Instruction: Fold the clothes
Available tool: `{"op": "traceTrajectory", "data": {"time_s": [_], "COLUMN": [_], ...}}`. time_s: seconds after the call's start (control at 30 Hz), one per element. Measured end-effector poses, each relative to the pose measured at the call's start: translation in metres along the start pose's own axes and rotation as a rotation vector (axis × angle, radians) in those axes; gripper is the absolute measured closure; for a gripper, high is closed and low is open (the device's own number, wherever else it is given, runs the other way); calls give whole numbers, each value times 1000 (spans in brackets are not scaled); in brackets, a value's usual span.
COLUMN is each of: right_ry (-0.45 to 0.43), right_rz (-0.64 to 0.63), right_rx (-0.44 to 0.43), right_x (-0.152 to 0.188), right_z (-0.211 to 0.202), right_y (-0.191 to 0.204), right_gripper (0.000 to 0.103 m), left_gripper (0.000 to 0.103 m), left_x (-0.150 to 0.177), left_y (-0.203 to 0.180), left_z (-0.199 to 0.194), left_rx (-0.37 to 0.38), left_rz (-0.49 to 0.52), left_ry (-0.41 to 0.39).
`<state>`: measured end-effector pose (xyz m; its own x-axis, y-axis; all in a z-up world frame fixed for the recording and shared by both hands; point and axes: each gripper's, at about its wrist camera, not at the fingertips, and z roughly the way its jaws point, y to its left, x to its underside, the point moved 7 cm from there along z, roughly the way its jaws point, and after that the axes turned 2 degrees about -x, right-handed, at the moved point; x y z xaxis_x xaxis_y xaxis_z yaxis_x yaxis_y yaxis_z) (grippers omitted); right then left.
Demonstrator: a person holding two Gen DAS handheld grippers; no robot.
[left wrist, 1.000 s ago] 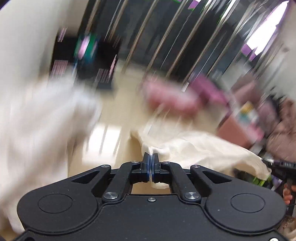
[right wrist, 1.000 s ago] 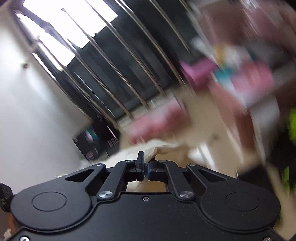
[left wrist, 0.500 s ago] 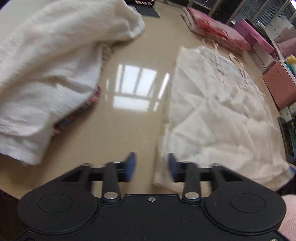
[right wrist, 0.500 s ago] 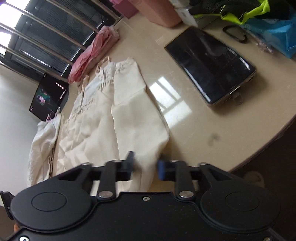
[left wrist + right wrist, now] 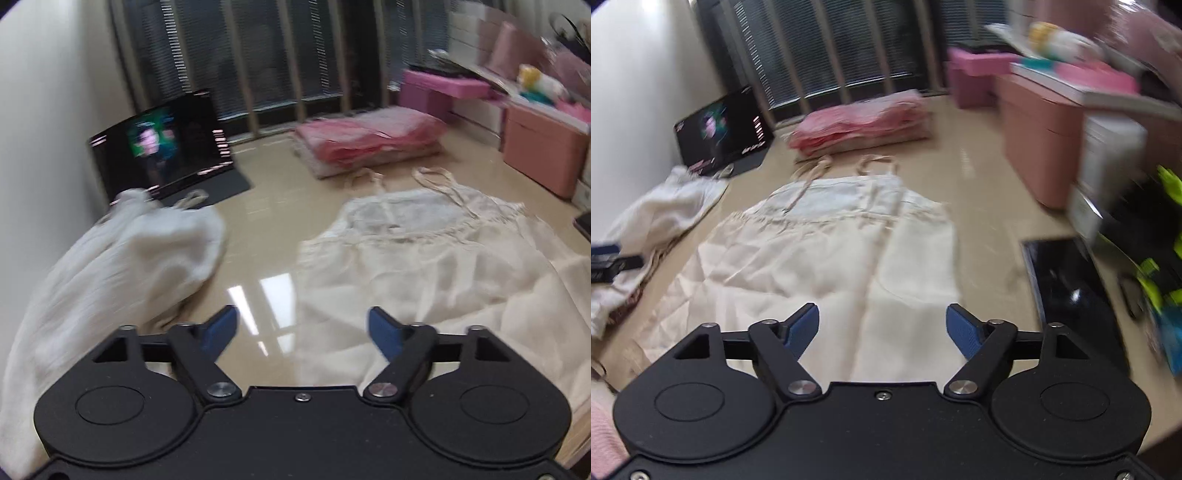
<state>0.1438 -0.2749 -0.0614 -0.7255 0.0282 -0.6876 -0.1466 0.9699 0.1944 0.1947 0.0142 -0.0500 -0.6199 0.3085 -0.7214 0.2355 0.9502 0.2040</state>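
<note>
A cream strappy dress [image 5: 436, 266] lies spread flat on the beige table, straps toward the far side; it also shows in the right wrist view [image 5: 827, 254]. My left gripper [image 5: 303, 328] is open and empty above the dress's near left hem. My right gripper [image 5: 882, 325] is open and empty above the dress's near right hem. A crumpled white garment [image 5: 122, 266] lies in a heap to the left of the dress and shows in the right wrist view [image 5: 661, 210] too.
A folded pink pile [image 5: 365, 140] lies at the back. A lit tablet [image 5: 162, 144] stands at the back left. Pink boxes [image 5: 1038, 136] stand along the right. A dark phone [image 5: 1067, 288] lies right of the dress, beside a black and neon-green item [image 5: 1156, 266].
Both grippers were shut on the dress a second ago, then let it go onto the table. Both jaws have opened wide and the views have tilted up from the hem.
</note>
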Motion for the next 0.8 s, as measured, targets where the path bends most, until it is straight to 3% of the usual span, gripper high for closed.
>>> {"op": "traceTrajectory", "data": {"time_s": [0.03, 0.07, 0.1, 0.13, 0.23, 0.27, 0.5, 0.8], "right_ry": [11, 29, 50, 72, 144, 144, 104, 132], "right_rz": [-43, -79, -111, -143, -158, -154, -160, -197], "right_rx": [-2, 3, 11, 19, 68, 71, 52, 22], "right_x": [-5, -7, -7, -8, -3, -3, -25, -35], "right_z": [10, 20, 30, 40, 67, 72, 99, 112], "right_y": [9, 15, 20, 25, 21, 19, 17, 25], "right_gripper": [58, 68, 75, 75, 83, 83, 83, 83], "left_gripper": [54, 62, 77, 81, 83, 83, 82, 82], "left_x": [-4, -6, -4, -3, 12, 13, 27, 27], "left_y": [-11, -21, -28, -32, -35, -33, -14, -4], "left_z": [11, 24, 36, 45, 69, 69, 68, 72], "left_rx": [19, 38, 57, 71, 57, 53, 2, -61], "left_rz": [31, 59, 74, 76, 68, 47, -175, -204], "left_ry": [7, 30, 62, 88, 170, 143, 150, 180]}}
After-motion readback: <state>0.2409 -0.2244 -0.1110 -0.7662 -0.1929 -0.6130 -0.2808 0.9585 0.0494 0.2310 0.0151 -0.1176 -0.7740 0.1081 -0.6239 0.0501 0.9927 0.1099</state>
